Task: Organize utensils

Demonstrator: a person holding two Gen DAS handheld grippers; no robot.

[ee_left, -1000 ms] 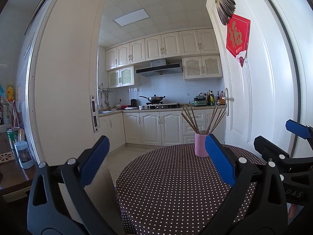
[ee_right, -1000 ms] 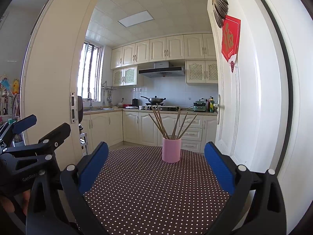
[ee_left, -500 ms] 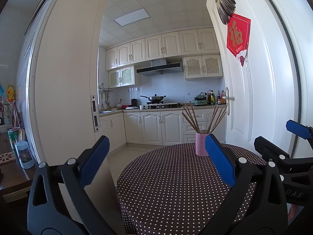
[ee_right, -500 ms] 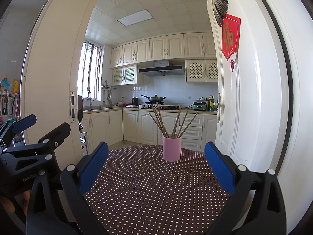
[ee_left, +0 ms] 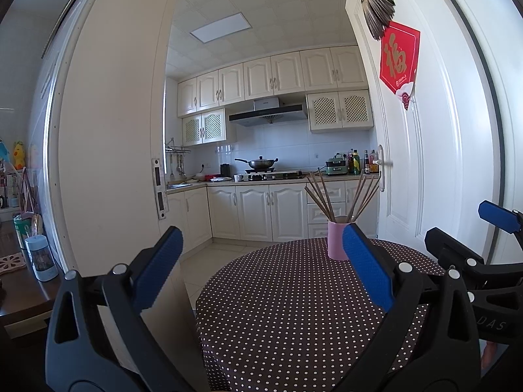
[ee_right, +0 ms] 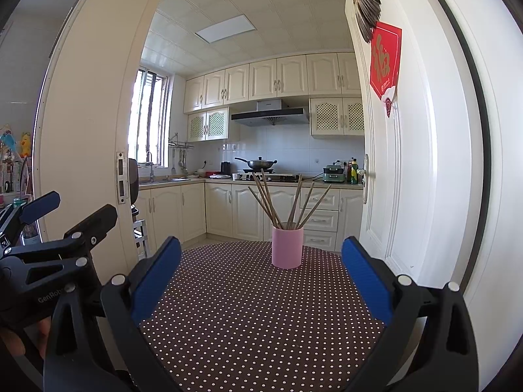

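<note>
A pink cup (ee_right: 287, 245) stands upright at the far side of a round table with a brown polka-dot cloth (ee_right: 248, 310). Several brown chopsticks (ee_right: 287, 202) fan out of it. In the left wrist view the same pink cup (ee_left: 336, 241) is partly hidden behind my right blue pad. My left gripper (ee_left: 261, 261) is open and holds nothing, near the table's left edge. My right gripper (ee_right: 261, 268) is open too, well short of the cup. Each gripper shows at the edge of the other's view.
A white door (ee_right: 408, 163) stands open just right of the table. A white door frame (ee_left: 108, 163) is on the left, with a dark side table (ee_left: 19, 294) carrying small containers beyond it. The kitchen counter and cabinets (ee_right: 255, 209) lie behind.
Almost nothing differs; both views have shifted very slightly, and the cup, chopsticks and open grippers keep their places.
</note>
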